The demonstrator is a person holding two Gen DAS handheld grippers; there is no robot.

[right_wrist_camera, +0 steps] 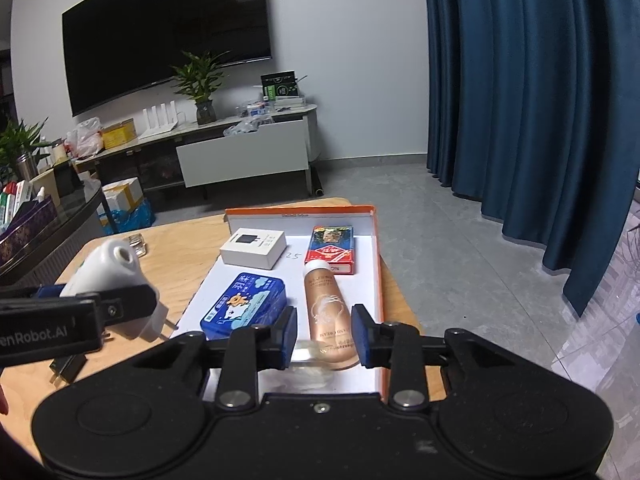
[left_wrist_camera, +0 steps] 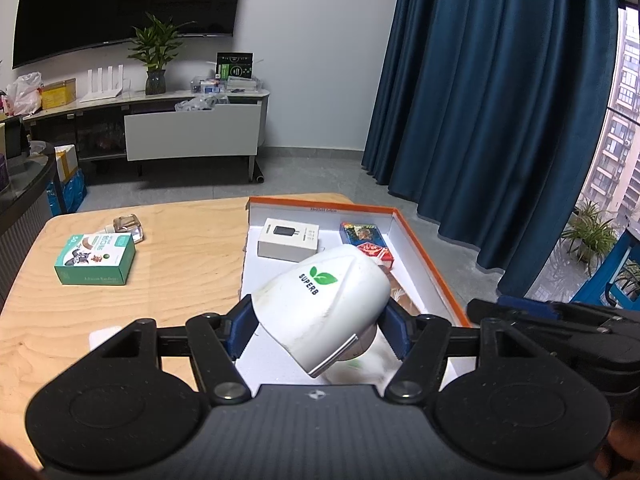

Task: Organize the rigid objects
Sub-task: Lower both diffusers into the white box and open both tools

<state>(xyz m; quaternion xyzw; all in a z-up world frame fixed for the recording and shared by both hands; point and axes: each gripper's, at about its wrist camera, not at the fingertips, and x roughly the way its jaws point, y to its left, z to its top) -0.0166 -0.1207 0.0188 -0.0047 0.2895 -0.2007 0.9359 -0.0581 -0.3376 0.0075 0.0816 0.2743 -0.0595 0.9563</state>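
My left gripper [left_wrist_camera: 318,330] is shut on a white plug-in device marked SUPERB [left_wrist_camera: 326,304] and holds it above the orange-rimmed white tray [left_wrist_camera: 420,248]; the device also shows at the left of the right wrist view [right_wrist_camera: 116,268]. My right gripper [right_wrist_camera: 325,334] is open, its pads either side of the tail of a tan hand cream tube [right_wrist_camera: 328,308] that lies in the tray [right_wrist_camera: 378,280]. The tray also holds a white charger box [right_wrist_camera: 254,252], a red and blue card box [right_wrist_camera: 332,250] and a blue tin [right_wrist_camera: 244,306].
On the wooden table [left_wrist_camera: 180,248] left of the tray lie a green box [left_wrist_camera: 96,258] and a clear glass block [left_wrist_camera: 128,226]. A black plug [right_wrist_camera: 66,368] lies near the front edge. Blue curtains hang right; a TV cabinet stands beyond.
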